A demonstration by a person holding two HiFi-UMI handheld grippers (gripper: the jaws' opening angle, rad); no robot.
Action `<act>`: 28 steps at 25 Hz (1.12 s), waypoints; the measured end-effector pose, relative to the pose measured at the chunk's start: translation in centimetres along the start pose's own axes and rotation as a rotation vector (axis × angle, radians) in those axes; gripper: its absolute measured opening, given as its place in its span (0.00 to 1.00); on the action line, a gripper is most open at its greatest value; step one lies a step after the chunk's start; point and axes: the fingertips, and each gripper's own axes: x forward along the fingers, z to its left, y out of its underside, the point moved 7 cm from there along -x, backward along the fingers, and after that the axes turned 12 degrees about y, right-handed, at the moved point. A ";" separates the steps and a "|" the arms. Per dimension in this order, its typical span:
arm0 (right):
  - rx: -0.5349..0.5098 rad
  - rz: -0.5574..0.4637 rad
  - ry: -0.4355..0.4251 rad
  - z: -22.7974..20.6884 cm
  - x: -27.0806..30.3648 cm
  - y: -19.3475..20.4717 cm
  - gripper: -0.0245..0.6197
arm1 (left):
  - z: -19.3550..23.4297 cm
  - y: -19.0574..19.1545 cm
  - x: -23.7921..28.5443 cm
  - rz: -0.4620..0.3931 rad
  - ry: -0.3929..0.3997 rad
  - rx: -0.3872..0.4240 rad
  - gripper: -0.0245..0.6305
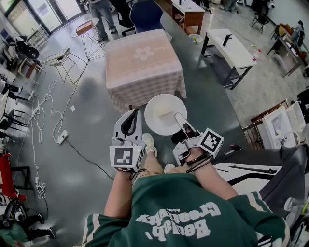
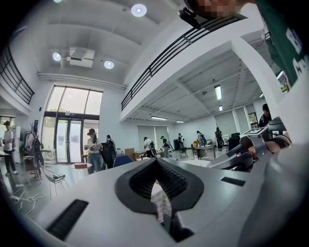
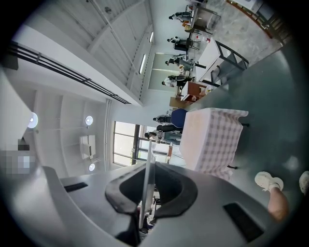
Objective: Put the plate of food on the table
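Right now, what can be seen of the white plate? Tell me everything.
The plate is round, plain white and glossy, like ceramic, with a shallow raised rim. It hangs roughly level above the grey floor, short of the table with the checked cloth. The right claw pinches its near rim; in the right gripper view that rim stands edge-on between the shut pads. A pale patch lies near its middle; what it is cannot be told. Nothing else touches it.

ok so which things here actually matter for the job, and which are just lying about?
Job:
plate, rim held in the right gripper
clothed table

Lying about:
white bench
blue chair
power strip
wire stool
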 end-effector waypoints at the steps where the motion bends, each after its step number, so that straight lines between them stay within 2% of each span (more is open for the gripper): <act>1: -0.002 -0.005 0.001 0.0 0.1 -0.3 0.09 | 0.1 0.0 0.4 -0.004 0.005 0.002 0.05; 8: -0.010 -0.031 -0.012 0.0 2.0 -2.3 0.09 | 1.8 -0.1 3.1 -0.030 0.028 0.010 0.05; 15: -0.005 -0.041 0.001 -0.5 6.4 -4.3 0.09 | 5.3 0.0 6.9 -0.054 0.034 0.035 0.05; 21: 0.020 -0.071 -0.020 0.0 13.1 -6.6 0.09 | 10.5 0.7 12.4 -0.068 0.089 0.054 0.05; 28: 0.045 -0.127 0.030 1.0 22.2 -9.6 0.09 | 18.8 1.6 19.5 -0.058 0.169 0.018 0.05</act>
